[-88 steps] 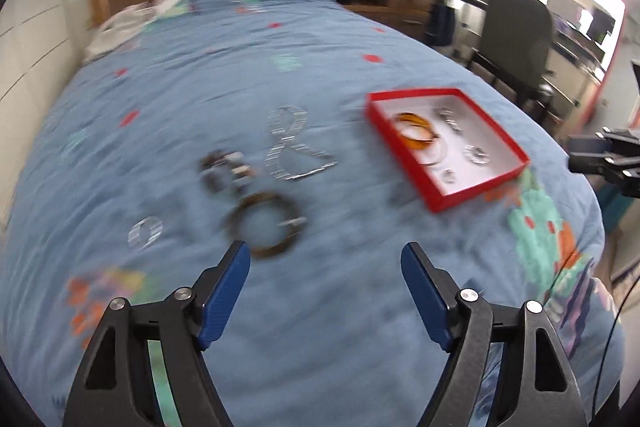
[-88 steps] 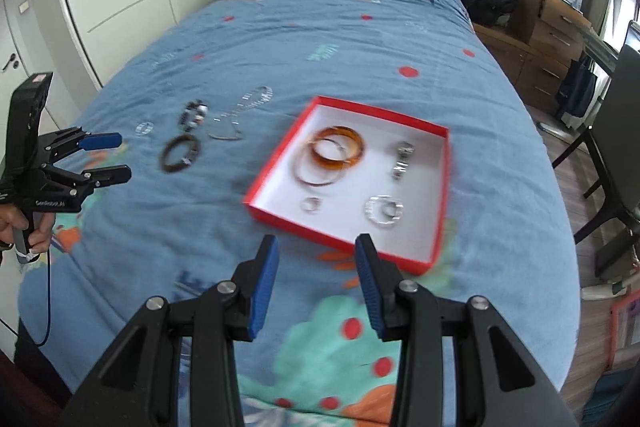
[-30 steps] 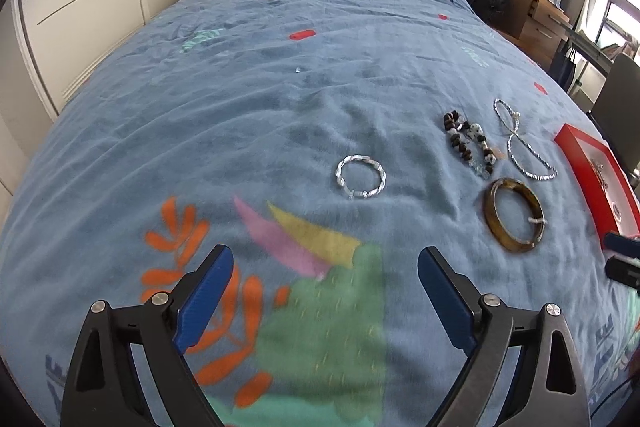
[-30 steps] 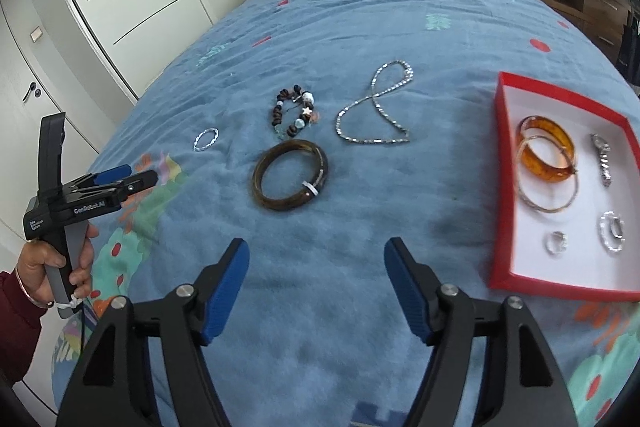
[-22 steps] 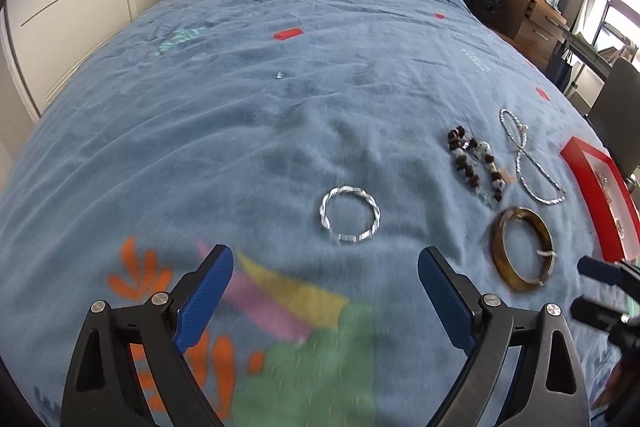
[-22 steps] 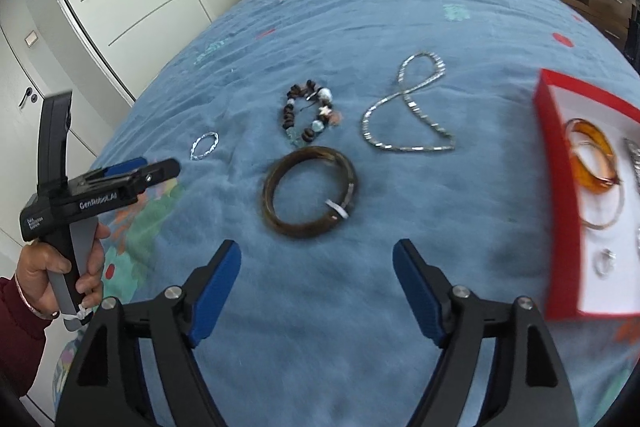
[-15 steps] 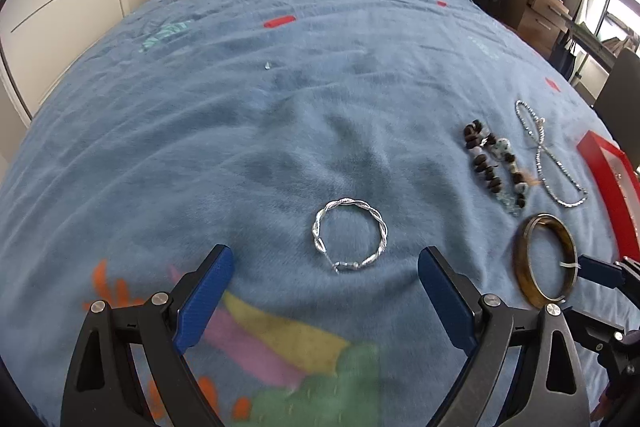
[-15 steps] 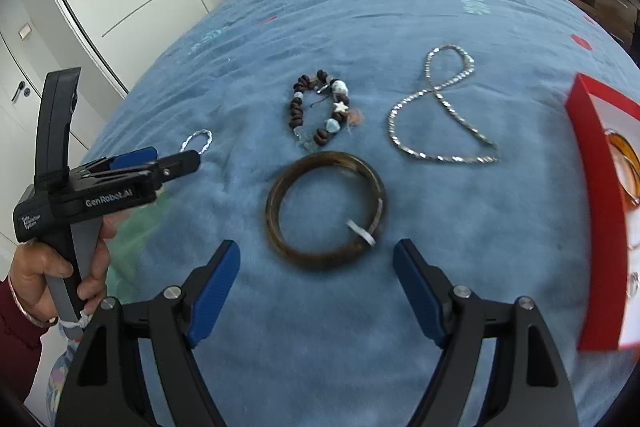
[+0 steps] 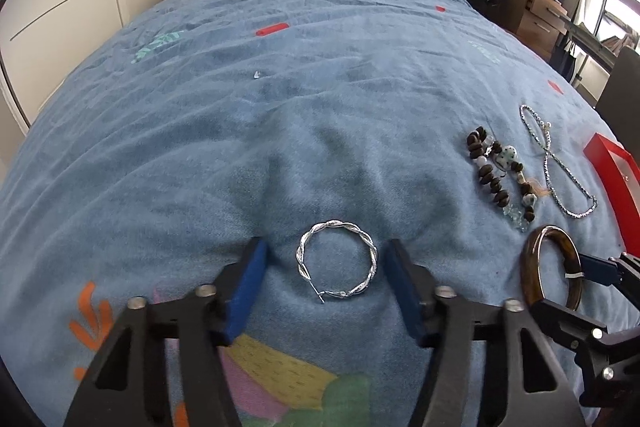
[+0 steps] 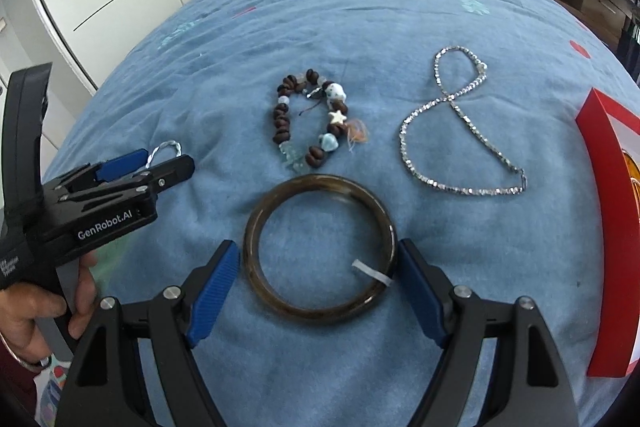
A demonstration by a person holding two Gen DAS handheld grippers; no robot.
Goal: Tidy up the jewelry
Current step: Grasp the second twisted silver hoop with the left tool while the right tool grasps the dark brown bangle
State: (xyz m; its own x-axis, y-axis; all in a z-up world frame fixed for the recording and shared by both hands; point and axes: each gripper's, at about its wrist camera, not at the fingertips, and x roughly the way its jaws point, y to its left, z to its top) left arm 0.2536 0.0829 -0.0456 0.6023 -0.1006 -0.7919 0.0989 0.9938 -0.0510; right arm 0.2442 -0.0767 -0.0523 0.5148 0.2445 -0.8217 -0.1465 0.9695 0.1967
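Lower centre of each view: left gripper, jaws spread, straddles a twisted silver hoop; right gripper, jaws spread, brackets a brown bangle on the bed.

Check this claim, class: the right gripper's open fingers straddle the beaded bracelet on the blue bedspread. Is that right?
Not quite. The right wrist view shows the right gripper with open fingers straddling the brown bangle, not the beaded bracelet, which lies farther away on the blue bedspread.

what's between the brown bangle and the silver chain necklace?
Only bare blue blanket, clearest in the right wrist view. The brown bangle and silver chain necklace lie apart; the beaded bracelet sits to the side, not between.
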